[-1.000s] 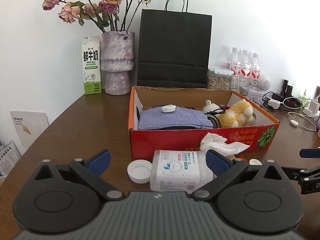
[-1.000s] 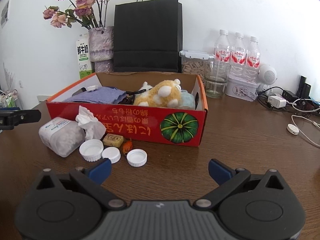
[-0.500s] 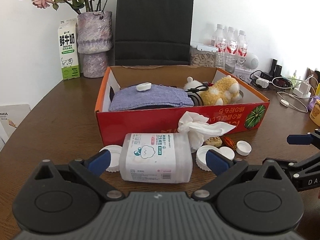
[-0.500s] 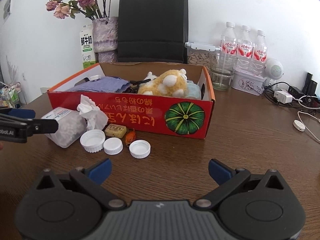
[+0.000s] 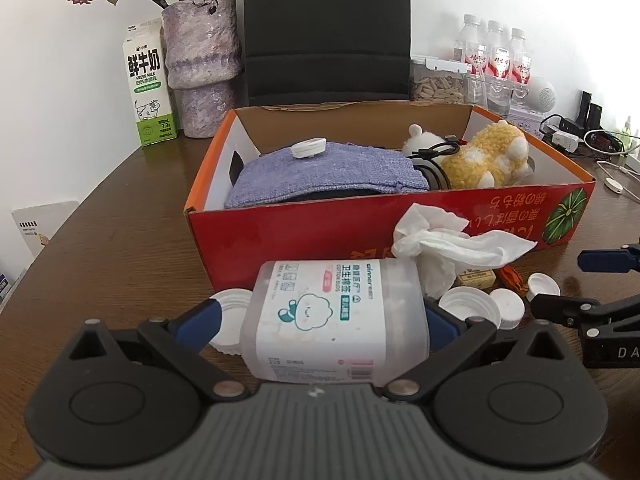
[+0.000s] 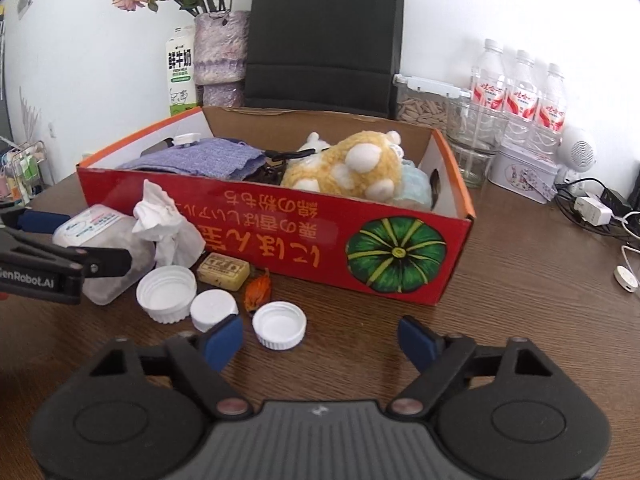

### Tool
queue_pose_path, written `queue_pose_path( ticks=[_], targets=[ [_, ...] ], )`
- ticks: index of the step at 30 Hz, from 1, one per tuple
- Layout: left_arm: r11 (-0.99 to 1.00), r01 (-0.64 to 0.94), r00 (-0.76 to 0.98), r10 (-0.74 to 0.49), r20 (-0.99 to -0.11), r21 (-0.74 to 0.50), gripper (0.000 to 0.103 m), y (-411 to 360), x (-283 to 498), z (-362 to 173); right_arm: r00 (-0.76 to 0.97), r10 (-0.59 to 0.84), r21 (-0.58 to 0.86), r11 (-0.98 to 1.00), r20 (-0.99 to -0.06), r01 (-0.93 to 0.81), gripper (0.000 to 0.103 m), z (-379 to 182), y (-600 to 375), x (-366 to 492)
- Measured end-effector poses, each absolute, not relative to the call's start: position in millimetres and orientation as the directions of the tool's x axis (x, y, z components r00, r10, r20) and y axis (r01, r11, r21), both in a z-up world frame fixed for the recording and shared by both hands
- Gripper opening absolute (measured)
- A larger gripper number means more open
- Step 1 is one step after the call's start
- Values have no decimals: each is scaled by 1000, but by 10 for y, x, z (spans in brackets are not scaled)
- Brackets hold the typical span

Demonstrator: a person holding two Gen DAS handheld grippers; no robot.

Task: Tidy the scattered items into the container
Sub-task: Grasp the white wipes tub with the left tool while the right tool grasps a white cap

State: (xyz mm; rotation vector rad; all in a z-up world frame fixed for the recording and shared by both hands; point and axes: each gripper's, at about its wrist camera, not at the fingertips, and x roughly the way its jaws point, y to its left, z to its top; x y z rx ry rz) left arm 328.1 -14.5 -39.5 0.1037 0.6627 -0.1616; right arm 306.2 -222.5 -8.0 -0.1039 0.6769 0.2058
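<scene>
The left claw [image 5: 318, 318] is sitting around a clear tub of cotton buds [image 5: 336, 316], one finger on each side. I cannot tell if the pads are pressing on it. The right claw [image 6: 320, 340] is apart, and it has just been closing a bit, with one white cap [image 6: 279, 325] between its fingers. More caps [image 6: 166, 293], a small yellow packet [image 6: 223, 271] and a crumpled tissue [image 6: 166, 224] are lying on the brown table [image 6: 520, 312], just in front of the red box [image 6: 280, 236]. Inside the box, a purple cloth [image 5: 328, 176] and a yellow fluffy toy [image 5: 486, 156] are resting.
</scene>
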Motion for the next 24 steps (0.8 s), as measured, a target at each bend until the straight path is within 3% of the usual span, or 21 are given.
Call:
queue_pose_path(
  ticks=[3,6,11,13,18,24],
  targets=[
    [981,187,781,-119,-613,48,103,-165,3284,-403,751,192,10,971,-632,-240,66,-110,-2223,3091],
    [981,186,793,-116,-598,56,103,-187,3257,-402,757,211,15,966,-618,-257,48,-110,-2218,3067],
    [982,179,802,-108,-588,63,102,-230,3241,-420,765,228,8,960,-603,-280,40,-118,-2170,3040],
    [981,181,804,-110,-584,64,94,-242,3231,-421,764,234,12,959,-601,-284,31,-116,-2173,3035],
    [982,180,808,-112,-579,61,87,-259,3206,-431,767,230,2,959,-599,-285,28,-110,-2157,3017],
    [981,181,814,-114,-569,64,86,-261,3176,-443,776,209,-34,958,-595,-284,28,-106,-2104,2994]
  ],
)
